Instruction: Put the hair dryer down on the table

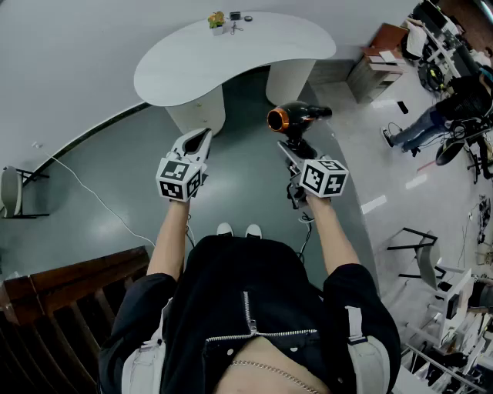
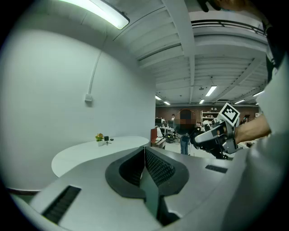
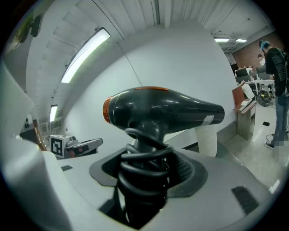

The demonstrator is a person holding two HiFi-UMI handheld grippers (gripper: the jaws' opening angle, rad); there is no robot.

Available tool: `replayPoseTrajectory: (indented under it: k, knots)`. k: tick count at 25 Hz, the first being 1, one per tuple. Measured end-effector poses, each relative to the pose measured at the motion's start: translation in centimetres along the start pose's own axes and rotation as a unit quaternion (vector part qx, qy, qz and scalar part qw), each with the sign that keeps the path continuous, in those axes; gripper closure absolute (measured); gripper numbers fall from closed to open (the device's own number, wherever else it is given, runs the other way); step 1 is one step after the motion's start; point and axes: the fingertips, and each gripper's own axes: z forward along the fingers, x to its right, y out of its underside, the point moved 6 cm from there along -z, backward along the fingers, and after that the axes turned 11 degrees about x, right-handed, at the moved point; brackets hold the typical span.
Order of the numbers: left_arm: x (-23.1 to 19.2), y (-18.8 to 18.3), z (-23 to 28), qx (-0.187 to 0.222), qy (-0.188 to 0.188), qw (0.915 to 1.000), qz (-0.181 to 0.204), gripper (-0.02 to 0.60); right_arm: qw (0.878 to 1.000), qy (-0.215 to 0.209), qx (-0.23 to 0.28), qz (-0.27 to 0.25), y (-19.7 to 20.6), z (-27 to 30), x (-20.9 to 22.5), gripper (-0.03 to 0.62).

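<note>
Left gripper (image 1: 197, 141): jaws together, nothing between them, held in the air short of the bench (image 1: 254, 46) near edge. The bench top has a curved outline and is mostly bare (a small plant (image 1: 216, 21) and bits sit at the far rim). Right gripper (image 1: 297, 151): jaws wide, clamped on the handle of the hair dryer (image 1: 297, 117), with the cord (image 3: 143, 168) coiled round that handle. The dryer is up in the air over the floor (image 1: 115, 177), nozzle pointing right, off the bench and short of its near edge. Open floor lies between the grippers and the bench.
</note>
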Motion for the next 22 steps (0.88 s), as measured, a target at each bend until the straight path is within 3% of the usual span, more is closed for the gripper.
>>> replayPoseTrajectory:
  k: [11,22]
  knots:
    - [-0.1,-0.1,0.3,0.000,-0.004,1.0000,-0.002,0.560,0.999,-0.018,-0.001,0.027,-0.2,0.2,0.2,0.324]
    - [0.9,0.5,1.6,-0.007,-0.022,0.9997,0.002,0.560,0.999,-0.037,-0.029,0.016,-0.1,0.7,2.6,0.324]
